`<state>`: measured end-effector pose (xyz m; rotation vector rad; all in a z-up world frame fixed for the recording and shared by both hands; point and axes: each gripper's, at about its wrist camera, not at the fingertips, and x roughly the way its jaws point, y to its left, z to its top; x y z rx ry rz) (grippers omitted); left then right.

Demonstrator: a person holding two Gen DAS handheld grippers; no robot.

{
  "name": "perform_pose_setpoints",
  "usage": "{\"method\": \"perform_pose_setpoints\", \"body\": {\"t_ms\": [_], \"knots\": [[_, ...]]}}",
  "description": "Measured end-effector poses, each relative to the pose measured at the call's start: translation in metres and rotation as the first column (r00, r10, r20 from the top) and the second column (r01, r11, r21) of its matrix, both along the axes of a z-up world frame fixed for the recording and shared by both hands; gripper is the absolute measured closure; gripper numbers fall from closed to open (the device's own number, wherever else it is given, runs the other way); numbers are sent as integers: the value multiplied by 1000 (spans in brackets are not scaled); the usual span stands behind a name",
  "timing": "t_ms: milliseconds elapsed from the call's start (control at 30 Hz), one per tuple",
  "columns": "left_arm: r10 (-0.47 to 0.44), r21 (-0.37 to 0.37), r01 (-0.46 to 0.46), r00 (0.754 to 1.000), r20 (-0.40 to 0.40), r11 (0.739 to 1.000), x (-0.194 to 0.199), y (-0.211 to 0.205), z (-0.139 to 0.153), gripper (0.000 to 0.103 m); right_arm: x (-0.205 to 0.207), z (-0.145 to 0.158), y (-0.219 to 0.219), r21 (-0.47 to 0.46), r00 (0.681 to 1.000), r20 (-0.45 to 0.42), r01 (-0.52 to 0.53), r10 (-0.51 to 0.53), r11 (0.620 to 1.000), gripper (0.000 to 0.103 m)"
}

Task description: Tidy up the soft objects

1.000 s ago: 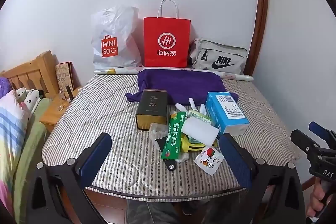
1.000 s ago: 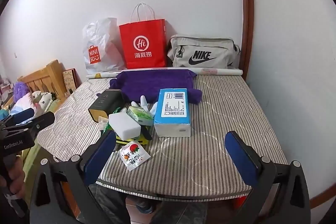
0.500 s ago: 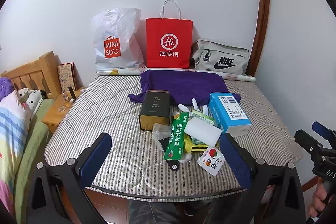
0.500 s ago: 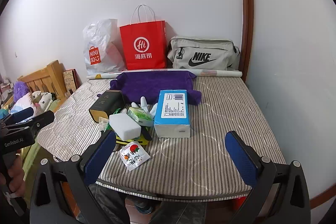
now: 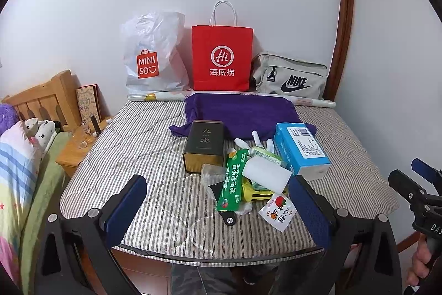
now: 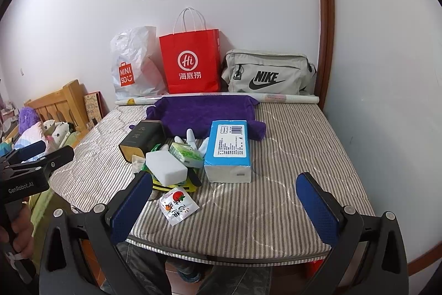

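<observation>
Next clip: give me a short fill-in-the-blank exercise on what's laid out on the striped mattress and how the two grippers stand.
1. The bag between the white MINISO bag and the grey Nike bag is coloured ____.
2. The cloth spread flat behind the blue tissue pack is coloured ____.
3. The white sponge block lies on the pile beside the dark ____.
4. The left gripper and right gripper both have jaws ____.

Missing words: red; purple; tin; open

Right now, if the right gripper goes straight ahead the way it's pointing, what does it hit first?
Probably the blue tissue pack. The right gripper, jaws open, hangs over the near edge of the striped mattress, and the pack lies first along its centre line. Height above the mattress is unclear, so it might pass over.
</observation>
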<state>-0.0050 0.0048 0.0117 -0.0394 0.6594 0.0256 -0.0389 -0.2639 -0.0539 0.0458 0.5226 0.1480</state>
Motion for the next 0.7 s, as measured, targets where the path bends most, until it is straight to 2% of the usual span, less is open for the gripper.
{"method": "perform_pose_setpoints", "body": {"t_ms": [700], "knots": [[0, 2, 0, 1000, 2, 1000, -1, -1, 1, 0, -2, 0, 2, -4, 1000, 6, -6, 6, 1000, 1]]}}
